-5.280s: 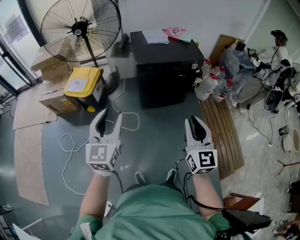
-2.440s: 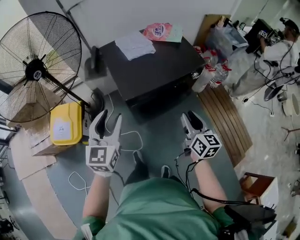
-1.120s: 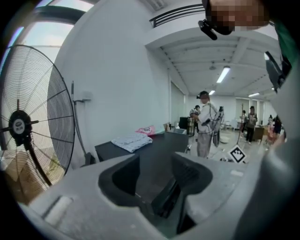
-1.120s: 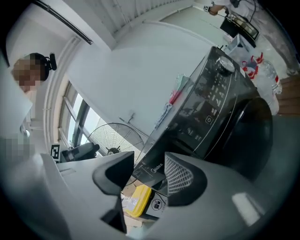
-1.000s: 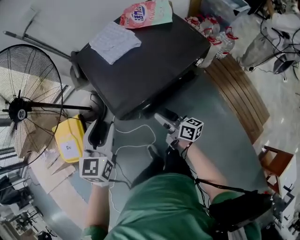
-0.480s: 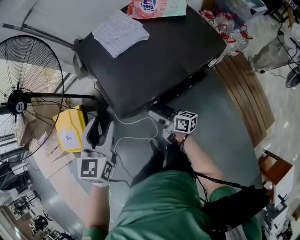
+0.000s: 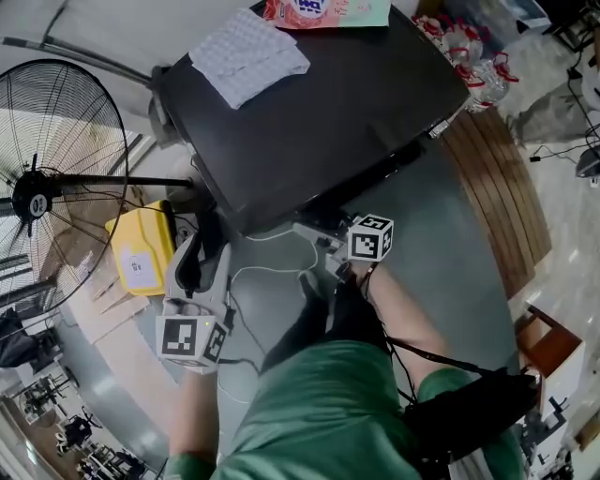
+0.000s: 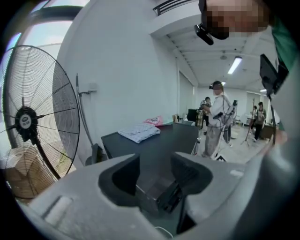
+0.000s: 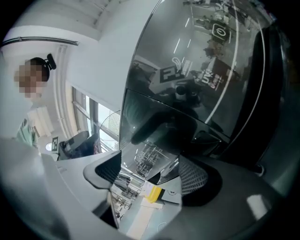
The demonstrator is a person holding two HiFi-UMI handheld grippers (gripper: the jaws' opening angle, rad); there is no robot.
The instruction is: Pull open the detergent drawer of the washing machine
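Note:
The black washing machine (image 7: 319, 103) is seen from above in the head view. My right gripper (image 7: 307, 231) points level at the top of its front, on the left side. In the right gripper view the glossy detergent drawer front (image 9: 154, 150) fills the gap between the right gripper's (image 9: 150, 174) jaws. These jaws have just been opening and stand wide, with no pad pressing on the panel. My left gripper (image 7: 199, 251) hangs open to the left, off the machine, with nothing between its fingers (image 8: 119, 176).
A folded cloth (image 7: 248, 56) and a pink detergent bag (image 7: 323, 9) lie on the machine's top. A standing fan (image 7: 42, 187) and a yellow box (image 7: 141, 258) are at the left. A white cable (image 7: 258, 272) trails on the floor. A wooden pallet (image 7: 506, 178) is at the right.
The person has closed in on the machine. My right gripper has moved left and down to the machine's front. My left gripper has sunk a little.

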